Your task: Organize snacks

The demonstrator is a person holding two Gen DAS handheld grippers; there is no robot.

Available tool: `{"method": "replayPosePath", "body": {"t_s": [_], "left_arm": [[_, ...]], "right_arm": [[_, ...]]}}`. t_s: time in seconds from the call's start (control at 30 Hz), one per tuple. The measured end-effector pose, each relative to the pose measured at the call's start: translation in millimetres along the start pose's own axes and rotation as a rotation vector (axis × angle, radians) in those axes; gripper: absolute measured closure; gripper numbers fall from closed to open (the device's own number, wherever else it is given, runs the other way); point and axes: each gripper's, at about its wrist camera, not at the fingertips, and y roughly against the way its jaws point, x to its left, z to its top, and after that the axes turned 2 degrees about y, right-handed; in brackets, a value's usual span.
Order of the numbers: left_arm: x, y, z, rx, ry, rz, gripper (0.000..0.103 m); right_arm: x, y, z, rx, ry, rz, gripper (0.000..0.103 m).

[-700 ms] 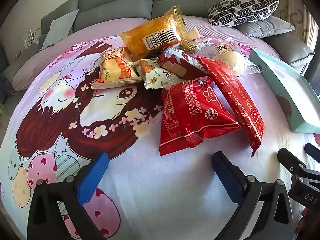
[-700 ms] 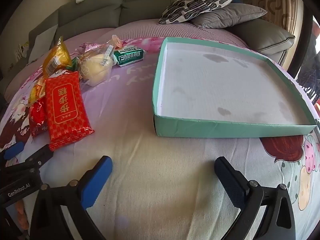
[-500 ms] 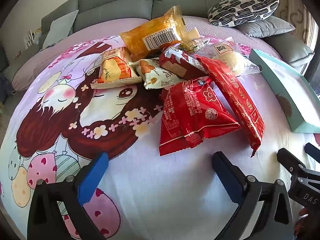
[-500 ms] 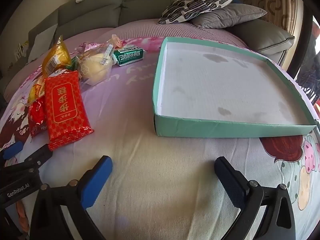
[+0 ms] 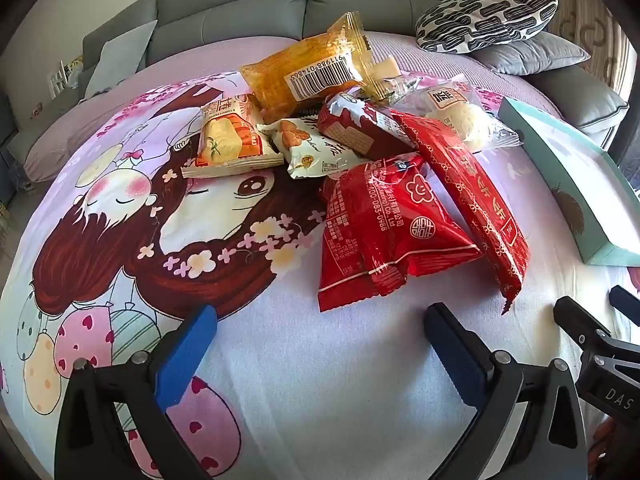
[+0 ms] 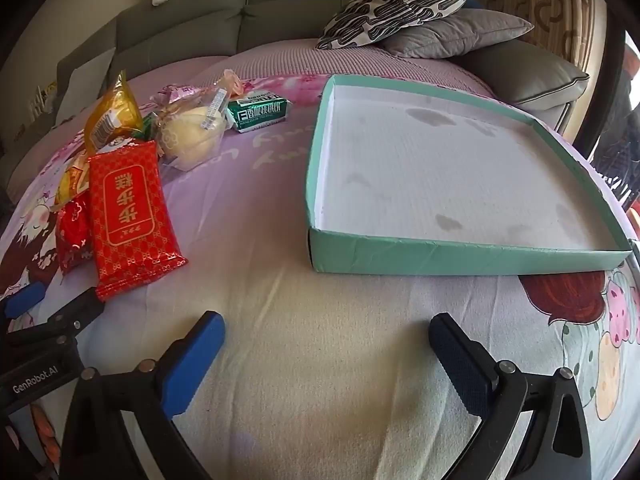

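The work surface is a round bed covered by a cartoon-print sheet [image 5: 168,216] in pink, white and brown, with a grey upholstered sofa back [image 5: 240,12] curving behind it. A black-and-white patterned cushion [image 6: 400,4] rests on a plain grey cushion [image 6: 460,36] at the far right.

The snack packets lie piled on the sheet — a long red packet with gold lettering [image 6: 128,216], a red foil pouch [image 5: 384,232], an orange wrapper with a barcode [image 5: 304,72], a clear-wrapped pale bun [image 6: 192,136] and a green packet [image 6: 260,114]. The shallow teal cardboard tray [image 6: 460,256] sits apart to their right, nothing inside.

Left tool [image 5: 320,320] and right tool [image 6: 326,328]: both released, blue pads spread wide, grasping nothing, above bare sheet.
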Motion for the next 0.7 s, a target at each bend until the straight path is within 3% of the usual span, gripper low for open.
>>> {"method": "replayPosePath", "body": {"t_s": [0.7], "left_arm": [[0.0,-0.3,0.0,0.0,0.001,-0.001,0.0]], "right_arm": [[1.6,1.2,0.5,-0.003,0.002,-0.002,0.0]]}}
